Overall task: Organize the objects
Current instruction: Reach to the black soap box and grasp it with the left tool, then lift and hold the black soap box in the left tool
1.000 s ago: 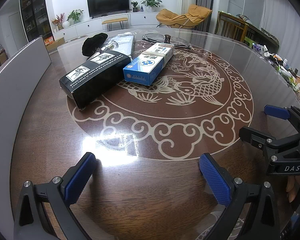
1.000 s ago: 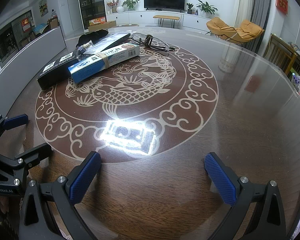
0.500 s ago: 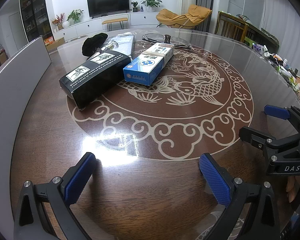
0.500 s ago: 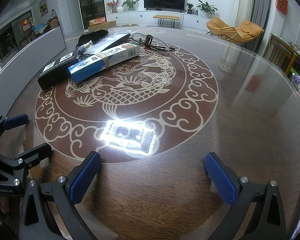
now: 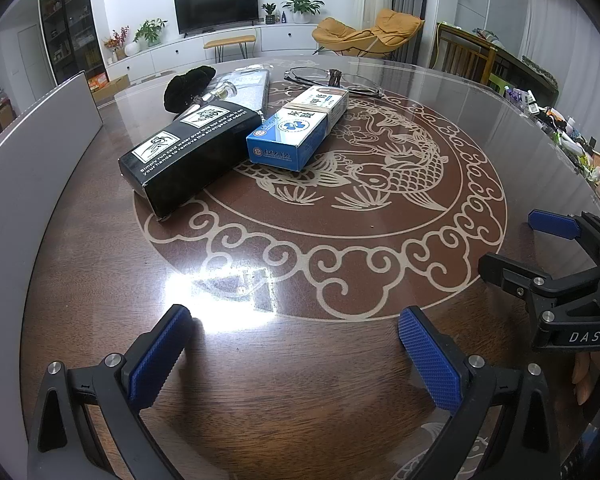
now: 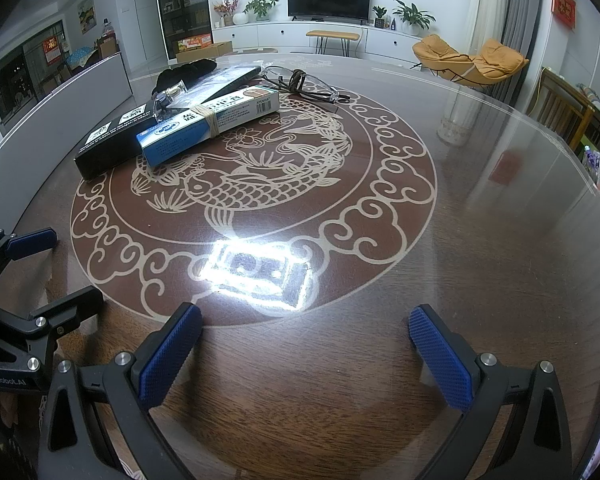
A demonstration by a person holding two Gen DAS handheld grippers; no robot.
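Observation:
A black box (image 5: 188, 152) (image 6: 112, 136) with white print lies at the far left of the round table (image 5: 300, 380). Beside it is a blue and white box (image 5: 300, 128) (image 6: 208, 124) bound with a rubber band. Behind them lie a black cloth (image 5: 188, 84), a clear plastic package (image 5: 244, 84) and a pair of glasses (image 5: 332, 80) (image 6: 304, 84). My left gripper (image 5: 296, 344) hovers open over the near table edge. Level with it to the right, my right gripper (image 6: 304, 340) is open too. Both hold nothing.
The glass-topped table carries a fish and cloud pattern (image 6: 252, 184) with a bright lamp glare (image 6: 256, 272). A grey partition (image 5: 32, 152) runs along the left. Small clutter (image 5: 568, 132) lies at the far right edge. A wooden chair (image 6: 560, 104) stands beyond.

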